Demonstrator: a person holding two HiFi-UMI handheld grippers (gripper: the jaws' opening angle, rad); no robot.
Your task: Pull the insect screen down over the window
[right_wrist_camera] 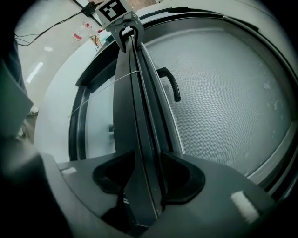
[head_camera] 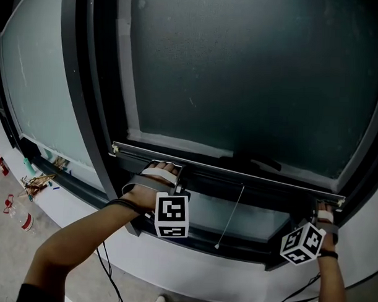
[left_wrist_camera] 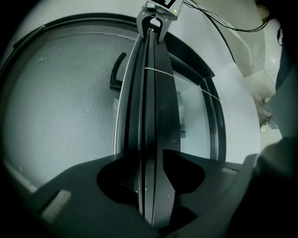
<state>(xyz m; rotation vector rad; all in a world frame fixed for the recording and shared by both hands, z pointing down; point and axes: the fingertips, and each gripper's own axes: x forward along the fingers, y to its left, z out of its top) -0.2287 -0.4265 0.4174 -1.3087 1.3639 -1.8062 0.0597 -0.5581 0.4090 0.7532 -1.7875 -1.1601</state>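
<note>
Largely hidden, left tongs [left_wrist_camera: 149, 186], right tongs [right_wrist_camera: 146, 182] clamp bar [left_wrist_camera: 150, 102].

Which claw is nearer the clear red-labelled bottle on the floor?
Left. The left claw clamps the dark screen bar left of its middle, closer to the clear red-labelled bottle; the right claw clamps the bar's right end.

plastic bottle [head_camera: 27, 221] on floor, far left; tangled clutter [head_camera: 37, 184] beside it; black cable [head_camera: 107, 271] trailing.
</note>
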